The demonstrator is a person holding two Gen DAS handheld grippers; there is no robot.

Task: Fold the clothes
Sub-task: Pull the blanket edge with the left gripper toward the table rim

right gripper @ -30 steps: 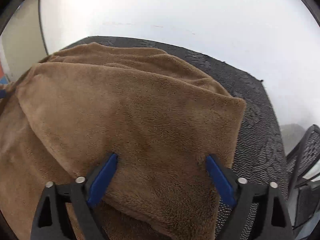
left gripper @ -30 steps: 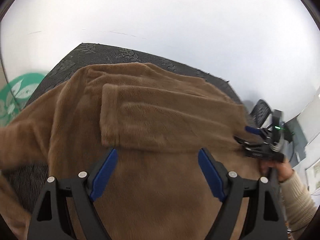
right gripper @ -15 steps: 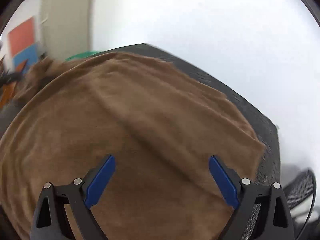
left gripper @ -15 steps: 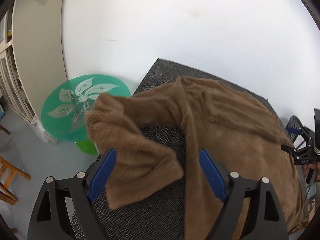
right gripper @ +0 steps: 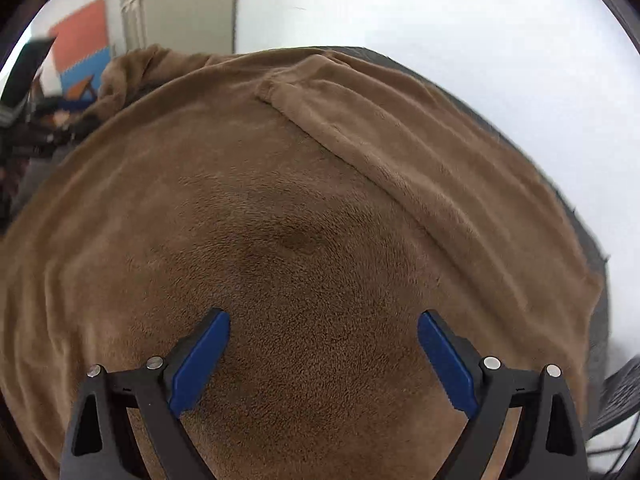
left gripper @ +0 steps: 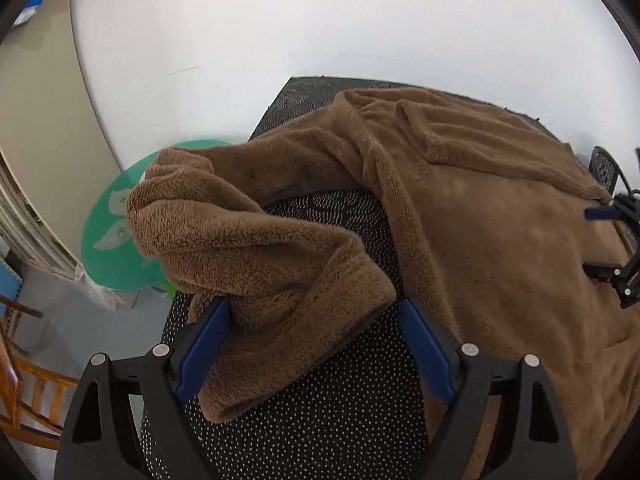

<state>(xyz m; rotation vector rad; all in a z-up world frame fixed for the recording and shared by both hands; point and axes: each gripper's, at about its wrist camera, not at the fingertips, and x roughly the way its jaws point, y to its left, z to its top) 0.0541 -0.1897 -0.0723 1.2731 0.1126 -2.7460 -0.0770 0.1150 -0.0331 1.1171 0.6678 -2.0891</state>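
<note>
White wall rises behind the dark dotted table [left gripper: 320, 420], where a brown fleece top [left gripper: 500, 240] lies spread, its loose sleeve [left gripper: 256, 264] bunched beside the body. The left gripper [left gripper: 316, 344] stands wide apart around the sleeve's cuff, the right gripper [right gripper: 324, 356] likewise apart above the body, holding nothing. Sleeve-folding looks to be in hand; next, pinch the cuff and carry it across the body.

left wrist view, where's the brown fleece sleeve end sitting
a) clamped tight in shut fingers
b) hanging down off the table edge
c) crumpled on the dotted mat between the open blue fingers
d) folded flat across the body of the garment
c: the sleeve lies bunched on the dotted mat, with the left gripper spread wide around its cuff, not pinching it.
</note>
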